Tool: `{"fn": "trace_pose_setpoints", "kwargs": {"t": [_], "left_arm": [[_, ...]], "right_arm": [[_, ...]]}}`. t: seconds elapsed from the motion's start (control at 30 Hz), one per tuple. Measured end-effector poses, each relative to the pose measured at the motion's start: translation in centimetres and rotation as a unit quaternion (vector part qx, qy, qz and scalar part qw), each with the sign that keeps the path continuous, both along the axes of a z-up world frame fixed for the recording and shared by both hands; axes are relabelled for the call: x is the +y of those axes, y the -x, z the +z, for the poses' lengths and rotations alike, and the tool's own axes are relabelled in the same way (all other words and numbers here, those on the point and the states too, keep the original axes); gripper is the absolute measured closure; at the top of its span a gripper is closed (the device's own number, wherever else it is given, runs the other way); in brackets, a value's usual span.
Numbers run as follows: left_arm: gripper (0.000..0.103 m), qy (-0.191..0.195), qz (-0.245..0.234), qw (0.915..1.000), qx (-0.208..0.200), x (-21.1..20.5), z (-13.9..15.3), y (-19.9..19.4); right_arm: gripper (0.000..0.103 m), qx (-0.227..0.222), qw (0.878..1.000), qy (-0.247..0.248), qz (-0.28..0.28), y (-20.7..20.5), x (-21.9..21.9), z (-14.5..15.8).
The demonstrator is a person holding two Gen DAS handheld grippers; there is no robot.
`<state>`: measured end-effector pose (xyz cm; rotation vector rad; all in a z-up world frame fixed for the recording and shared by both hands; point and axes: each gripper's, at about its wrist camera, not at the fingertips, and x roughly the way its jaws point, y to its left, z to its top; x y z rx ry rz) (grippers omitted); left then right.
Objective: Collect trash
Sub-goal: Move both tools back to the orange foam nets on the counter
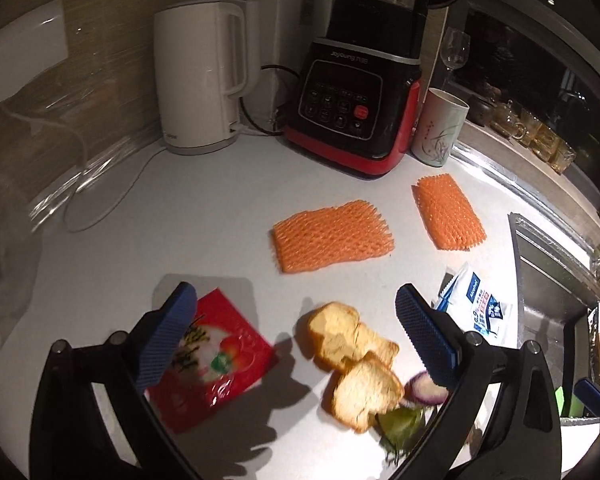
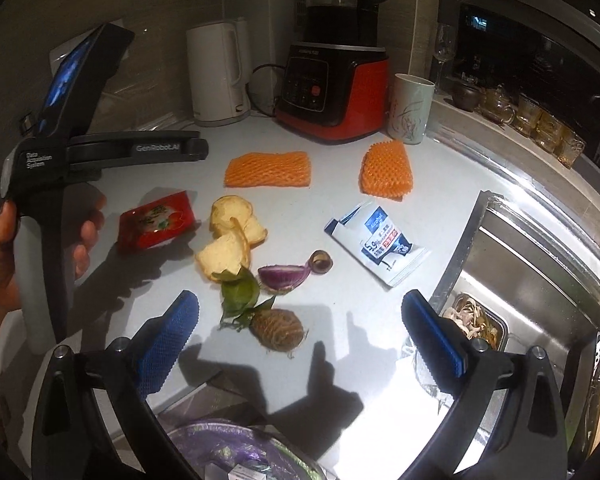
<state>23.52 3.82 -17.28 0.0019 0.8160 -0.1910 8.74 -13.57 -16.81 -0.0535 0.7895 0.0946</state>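
Trash lies scattered on a white counter (image 1: 204, 216). My left gripper (image 1: 296, 344) is open above bread pieces (image 1: 352, 344), its left finger over a red packet (image 1: 216, 364). Two orange foam nets (image 1: 332, 236) (image 1: 448, 212), a white wipe packet (image 1: 480, 308), an onion piece (image 1: 426, 390) and a leaf (image 1: 402, 424) lie around. My right gripper (image 2: 300, 340) is open and empty above a brown taro root (image 2: 278, 328), a leaf (image 2: 240, 292) and an onion piece (image 2: 282, 276). The right wrist view also shows the bread (image 2: 230, 240), red packet (image 2: 156, 220), nets (image 2: 268, 170) (image 2: 386, 172) and wipe packet (image 2: 380, 244).
A white kettle (image 1: 200, 80), a red-black blender (image 1: 356, 112) and a cup (image 1: 440, 132) stand at the back. A steel sink (image 2: 520, 280) lies to the right. A bin with a purple bag (image 2: 236, 452) sits below my right gripper. The left gripper's body (image 2: 60, 148) is at the left.
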Motion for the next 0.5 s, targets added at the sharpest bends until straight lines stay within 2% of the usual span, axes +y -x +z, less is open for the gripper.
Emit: {"fn": "trace_pose_setpoints", "kwargs": {"t": [0.17, 0.37, 0.5], "left_arm": [[0.008, 0.001, -0.030, 0.9994, 0.013, -2.7, -2.0, -5.1], [0.008, -0.012, -0.053, 0.9982, 0.023, -4.8, -4.1, -8.5], [0.008, -0.007, -0.057, 0.9977, 0.036, -5.2, -4.9, -9.7]], "right_arm": [[0.002, -0.005, 1.000, 0.000, -0.028, -3.2, -1.1, 0.2], [0.002, -0.015, 0.999, -0.004, -0.051, -6.7, -2.1, 0.9], [0.002, -0.023, 0.998, -0.001, -0.056, -8.1, -2.3, 1.4]]}}
